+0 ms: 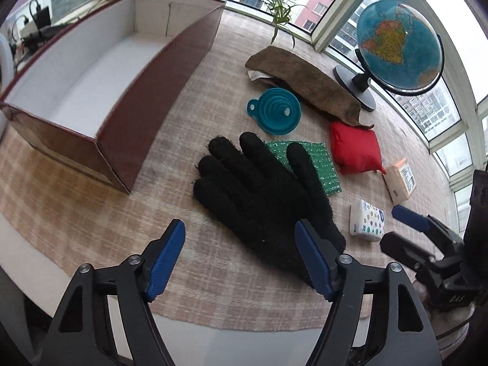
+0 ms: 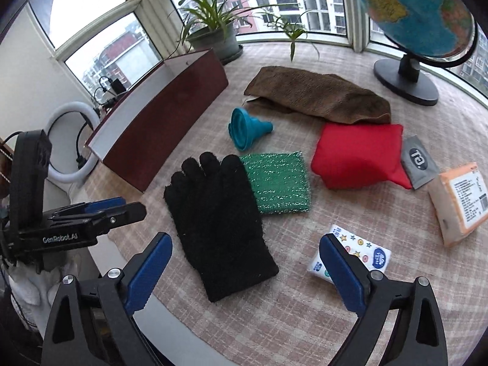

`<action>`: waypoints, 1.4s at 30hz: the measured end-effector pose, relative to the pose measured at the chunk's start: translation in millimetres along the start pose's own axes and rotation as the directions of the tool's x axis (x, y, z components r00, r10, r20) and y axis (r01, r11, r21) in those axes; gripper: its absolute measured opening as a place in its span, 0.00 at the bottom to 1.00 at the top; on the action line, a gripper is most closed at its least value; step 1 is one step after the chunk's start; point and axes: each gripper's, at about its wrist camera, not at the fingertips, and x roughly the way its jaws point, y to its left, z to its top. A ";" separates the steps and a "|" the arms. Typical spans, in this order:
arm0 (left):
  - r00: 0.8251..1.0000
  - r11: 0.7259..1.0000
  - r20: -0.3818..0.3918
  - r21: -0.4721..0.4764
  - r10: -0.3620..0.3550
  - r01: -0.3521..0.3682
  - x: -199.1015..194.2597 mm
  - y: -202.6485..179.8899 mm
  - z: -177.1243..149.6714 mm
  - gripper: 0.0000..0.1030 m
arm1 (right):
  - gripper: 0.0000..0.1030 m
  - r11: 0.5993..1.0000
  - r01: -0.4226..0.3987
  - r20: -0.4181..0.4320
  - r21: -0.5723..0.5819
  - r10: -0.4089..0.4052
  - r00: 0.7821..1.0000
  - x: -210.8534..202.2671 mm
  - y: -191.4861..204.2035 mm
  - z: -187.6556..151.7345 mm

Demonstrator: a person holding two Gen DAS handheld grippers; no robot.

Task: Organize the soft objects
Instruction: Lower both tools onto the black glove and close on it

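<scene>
Black knit glove flat on the checked desk, fingertips overlapping a green sponge, red pouch and brown towel beyond, left tongs and right tongs both spread open, nothing gripped

I see a black knit glove lying flat, fingers toward twelve o'clock, overlapping a green sponge; red pouch and brown towel at two o'clock.

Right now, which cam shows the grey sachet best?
Right wrist: the grey sachet lies in plain sight, touching the red pouch. Left wrist shows none of it; there the red pouch hides that spot.
</scene>
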 end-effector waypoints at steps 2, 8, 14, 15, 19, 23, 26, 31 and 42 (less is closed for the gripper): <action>1.000 1.000 -0.003 -0.026 0.008 -0.008 8.3 1.9 2.2 0.63 | 0.89 1.000 -0.004 -0.024 -0.025 0.003 1.000 9.9 0.9 0.4; 0.999 0.997 0.004 -0.064 0.050 -0.049 23.8 4.0 8.5 0.60 | 0.87 0.997 -0.025 -0.073 -0.069 0.020 0.997 33.2 0.4 0.3; 0.995 0.992 0.008 -0.071 0.102 -0.101 39.5 1.5 11.0 0.59 | 0.87 0.994 -0.038 -0.099 -0.103 0.028 0.995 51.1 1.3 -1.0; 0.995 0.992 0.004 -0.072 0.105 -0.104 42.3 0.7 11.3 0.59 | 0.86 0.993 -0.040 -0.104 -0.108 0.029 0.994 53.6 1.1 -1.2; 0.992 0.990 0.007 -0.066 0.126 -0.125 50.4 -2.0 13.2 0.56 | 0.86 0.992 -0.043 -0.118 -0.121 0.028 0.993 65.6 0.9 -1.3; 0.992 0.988 0.003 -0.090 0.126 -0.125 56.0 0.0 14.2 0.47 | 0.84 0.989 -0.045 -0.137 -0.138 0.026 0.990 74.5 4.6 -3.5; 0.991 0.985 -0.004 -0.102 0.137 -0.137 59.5 1.5 13.8 0.38 | 0.76 0.988 -0.051 -0.151 -0.143 0.029 0.988 78.5 6.8 -4.6; 0.987 0.983 -0.002 -0.089 0.161 -0.161 61.7 3.0 12.9 0.27 | 0.56 0.988 -0.057 -0.175 -0.141 0.032 0.984 86.0 8.3 -7.0; 0.982 0.983 0.056 -0.024 0.182 -0.181 47.8 -5.2 10.5 0.09 | 0.23 0.993 -0.035 -0.154 -0.117 0.017 0.988 77.3 3.7 -8.9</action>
